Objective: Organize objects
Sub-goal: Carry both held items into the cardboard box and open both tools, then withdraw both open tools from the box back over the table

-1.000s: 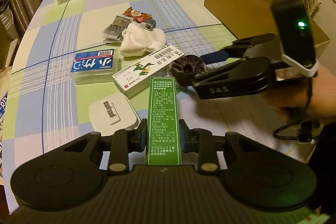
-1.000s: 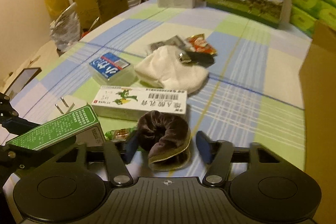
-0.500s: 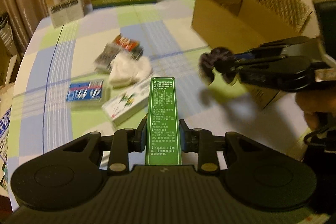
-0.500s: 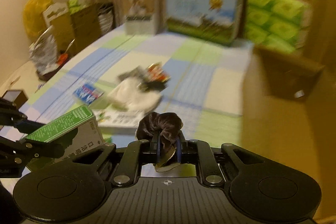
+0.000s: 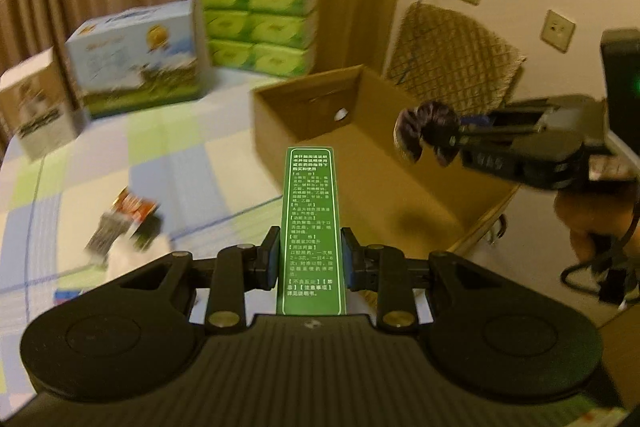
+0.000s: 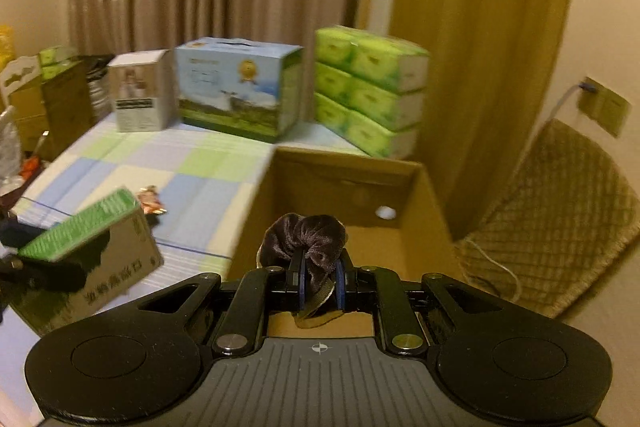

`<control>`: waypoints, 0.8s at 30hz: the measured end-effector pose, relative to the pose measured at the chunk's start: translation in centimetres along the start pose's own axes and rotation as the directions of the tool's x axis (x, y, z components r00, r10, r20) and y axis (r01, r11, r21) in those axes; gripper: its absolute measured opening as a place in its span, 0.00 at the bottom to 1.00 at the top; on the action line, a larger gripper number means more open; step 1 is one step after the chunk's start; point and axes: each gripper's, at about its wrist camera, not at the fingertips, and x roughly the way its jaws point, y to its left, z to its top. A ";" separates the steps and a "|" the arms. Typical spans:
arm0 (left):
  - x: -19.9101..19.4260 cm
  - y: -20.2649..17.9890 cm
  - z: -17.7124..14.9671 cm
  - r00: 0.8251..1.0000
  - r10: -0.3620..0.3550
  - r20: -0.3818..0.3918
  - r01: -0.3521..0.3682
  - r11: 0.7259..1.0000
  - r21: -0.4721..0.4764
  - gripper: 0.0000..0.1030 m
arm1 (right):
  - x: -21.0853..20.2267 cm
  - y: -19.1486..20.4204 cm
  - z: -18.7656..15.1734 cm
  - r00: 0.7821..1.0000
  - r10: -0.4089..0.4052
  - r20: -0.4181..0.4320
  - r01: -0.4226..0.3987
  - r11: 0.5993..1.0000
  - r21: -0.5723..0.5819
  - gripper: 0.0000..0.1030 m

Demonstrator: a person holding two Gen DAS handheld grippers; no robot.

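My left gripper (image 5: 310, 259) is shut on a green medicine box (image 5: 311, 223), held lengthwise and lifted above the checked tablecloth near the open cardboard box (image 5: 360, 163). In the right wrist view the same green medicine box (image 6: 92, 251) hangs at the left. My right gripper (image 6: 320, 283) is shut on a dark velvet scrunchie (image 6: 308, 239), held over the cardboard box (image 6: 344, 187). From the left wrist view the right gripper (image 5: 460, 139) with the scrunchie (image 5: 424, 135) hovers above the box's right part.
Snack packets (image 5: 128, 215) and a white cloth (image 5: 132, 255) lie on the table at the left. A milk carton (image 6: 236, 87), a white box (image 6: 138, 91) and stacked green tissue packs (image 6: 368, 87) stand at the back. A woven chair (image 6: 560, 219) is at the right.
Both grippers rose and swung right toward the cardboard box. The right gripper closed on the scrunchie and lifted it off the table; the left kept its hold on the green box.
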 end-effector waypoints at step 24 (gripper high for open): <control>7.3 -6.2 4.1 1.000 -0.012 -0.010 0.013 0.998 0.057 0.25 | 0.9 -9.9 -4.0 0.999 0.016 -0.029 -0.008 0.966 0.258 0.56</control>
